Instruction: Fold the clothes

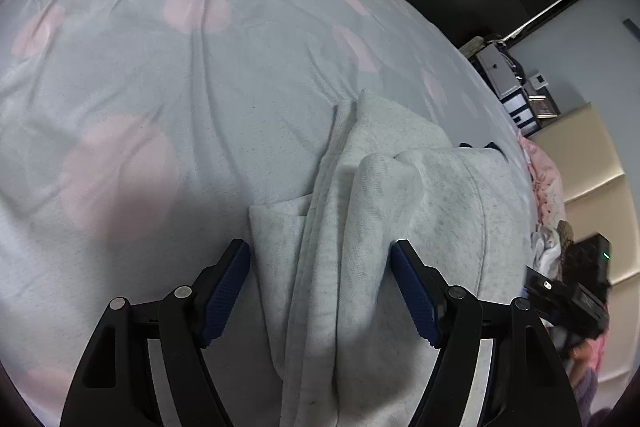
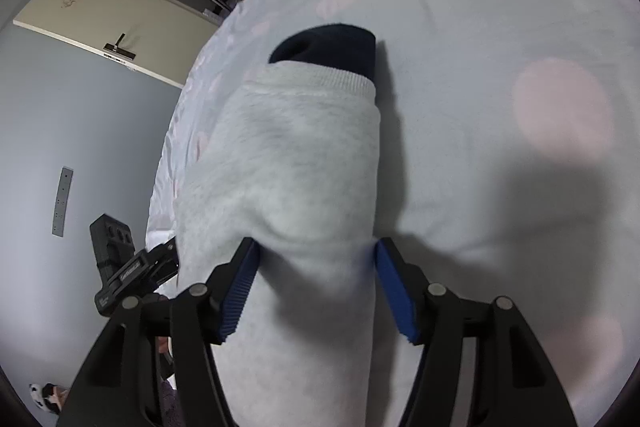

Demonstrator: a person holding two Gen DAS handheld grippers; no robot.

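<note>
1. Sweatshirt (image 1: 400,195), light grey, lies bunched on the polka-dot bed (image 1: 160,67).
2. Left gripper (image 1: 320,267): jaws spread, fabric between them.
3. Right gripper (image 2: 316,263): jaws spread around the folded cloth, near its ribbed hem (image 2: 336,79).

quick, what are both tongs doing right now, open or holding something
Left tongs: open, straddling the bunched grey sweatshirt, not clamped.
Right tongs: open, blue pads against the sides of the grey sweatshirt sleeve.

Bed (image 1: 168,75) covered by a pale grey spread with pink dots. A light grey sweatshirt (image 1: 400,195) lies bunched directly on it.
</note>
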